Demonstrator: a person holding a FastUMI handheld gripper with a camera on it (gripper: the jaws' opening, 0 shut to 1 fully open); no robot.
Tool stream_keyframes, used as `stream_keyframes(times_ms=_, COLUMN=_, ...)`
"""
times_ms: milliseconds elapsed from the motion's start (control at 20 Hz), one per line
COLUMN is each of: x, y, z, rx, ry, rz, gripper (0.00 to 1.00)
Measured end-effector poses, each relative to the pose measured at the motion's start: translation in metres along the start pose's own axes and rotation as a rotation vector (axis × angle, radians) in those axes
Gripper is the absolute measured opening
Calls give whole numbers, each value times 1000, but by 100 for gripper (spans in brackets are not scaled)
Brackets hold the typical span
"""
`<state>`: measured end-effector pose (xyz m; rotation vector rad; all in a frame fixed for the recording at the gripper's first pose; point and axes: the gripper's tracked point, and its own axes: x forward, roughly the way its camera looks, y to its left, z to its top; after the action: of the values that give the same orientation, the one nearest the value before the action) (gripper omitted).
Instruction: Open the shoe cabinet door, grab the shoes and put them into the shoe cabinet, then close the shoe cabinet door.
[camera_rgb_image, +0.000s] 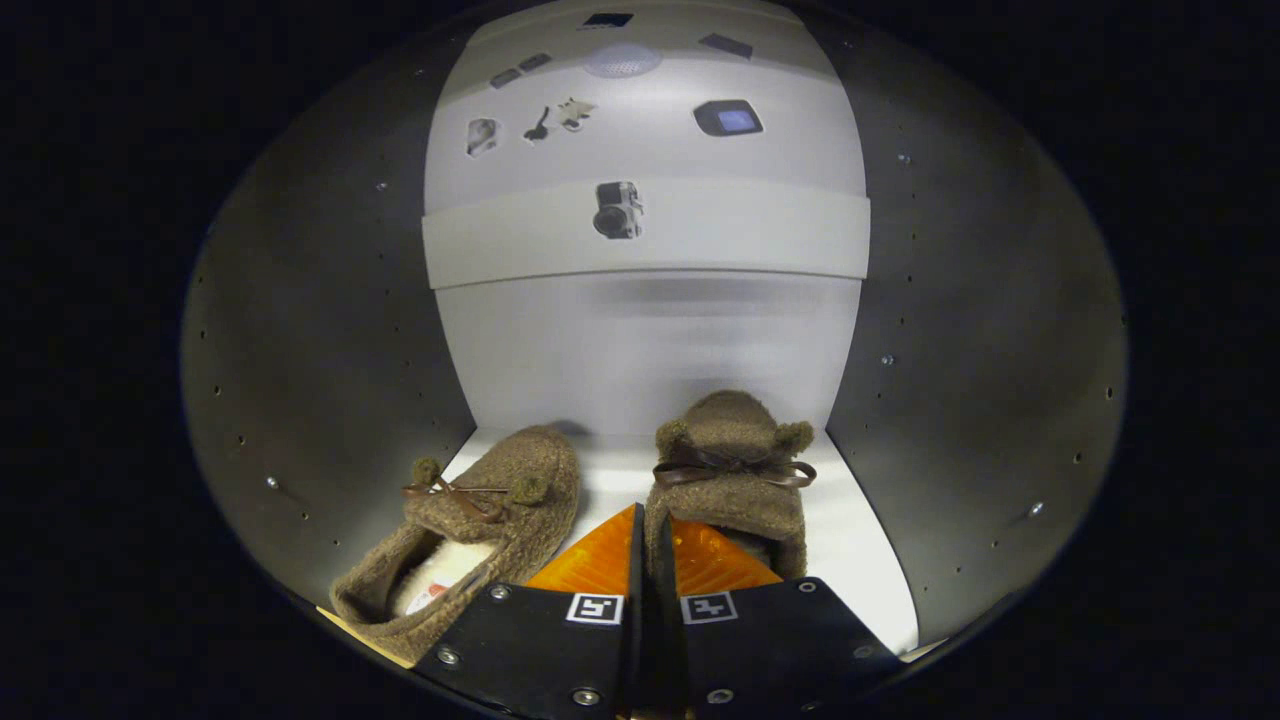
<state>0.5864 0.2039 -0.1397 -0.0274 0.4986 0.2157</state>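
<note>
Inside the shoe cabinet (330, 330), both slippers are lying toes-inward. Tongs (650, 545), pressed together, are pinching the right slipper (735, 470) at twelve o'clock; left slipper (480, 525) at ten.

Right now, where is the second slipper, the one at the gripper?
In the gripper view, the right slipper stands inside the cabinet just ahead of the shut gripper, beside the left slipper.

Gripper (648, 545): two flat plates w/ silver screws at the corners, a square b/w marker tag on each inner top corner. Jaws nearly together, thin slit between, ribbed pads.
</note>
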Motion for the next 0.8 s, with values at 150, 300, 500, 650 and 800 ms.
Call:
stream_keyframes(times_ms=150, x=3, y=3, z=2, rx=9, ry=-11, rz=-3, gripper=15)
stream_keyframes(times_ms=300, x=2, y=3, z=2, rx=14, ry=-11, rz=-9, gripper=18)
stream_keyframes(times_ms=500, x=-13, y=4, z=4, rx=4, ry=-29, rz=-16, gripper=22)
stream_keyframes(times_ms=650, x=-30, y=7, z=13, rx=12, ry=-72, rz=-14, gripper=22)
stream_keyframes(times_ms=800, x=-54, y=10, z=21, rx=14, ry=-102, rz=-12, gripper=21)
